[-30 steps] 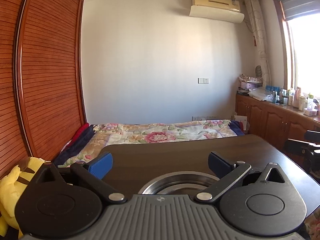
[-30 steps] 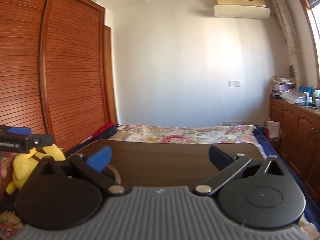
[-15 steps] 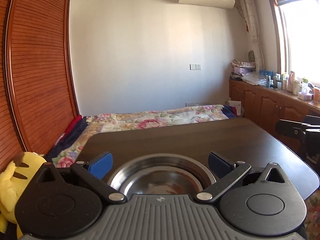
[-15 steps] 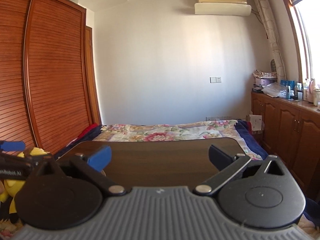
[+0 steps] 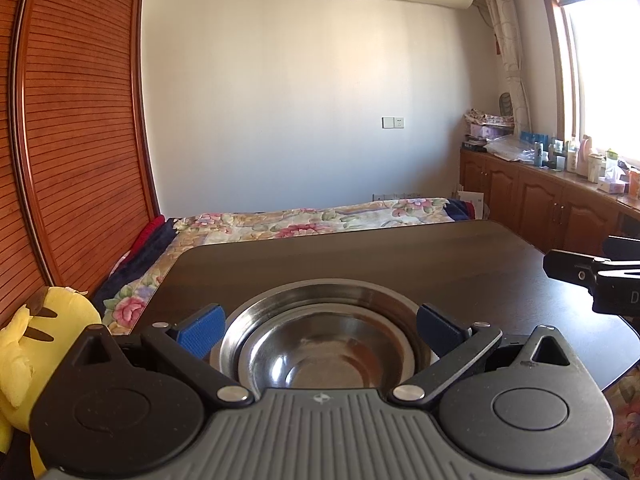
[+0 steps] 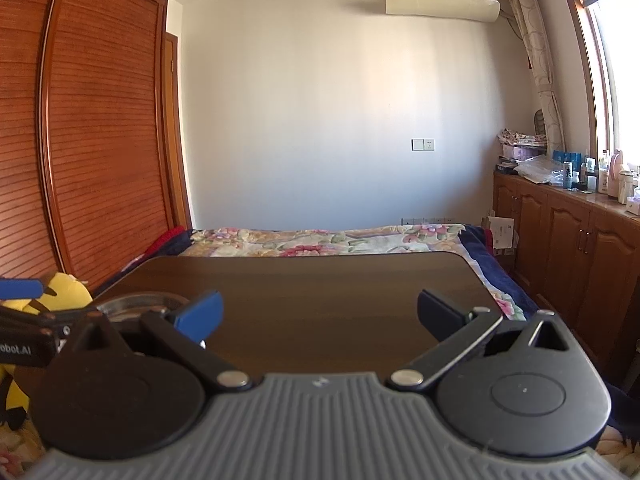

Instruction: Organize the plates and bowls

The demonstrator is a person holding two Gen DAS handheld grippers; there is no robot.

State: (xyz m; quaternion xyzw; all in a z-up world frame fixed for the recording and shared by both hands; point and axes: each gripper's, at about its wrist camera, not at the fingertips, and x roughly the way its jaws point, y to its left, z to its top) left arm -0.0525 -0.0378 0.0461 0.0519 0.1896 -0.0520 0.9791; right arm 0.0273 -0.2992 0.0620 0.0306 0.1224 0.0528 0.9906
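Two steel dishes, a bowl [image 5: 324, 364] nested in a plate [image 5: 320, 300], sat on the dark bench [image 5: 360, 256] directly under my left claw [image 5: 320, 328], whose fingers stood wide on either side of the stack, gripping nothing. My right claw [image 6: 320, 312] was equally wide and empty over bare wood. I judged the risk to be slipping: thin, shiny rims offered little purchase, and closing off-centre could have skidded the bowl or lifted both pieces together.

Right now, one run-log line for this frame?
left gripper: open, straddling nested round stainless-steel bowls | right gripper: open, holding nothing, over dark wooden table | bowls: on table, not gripped
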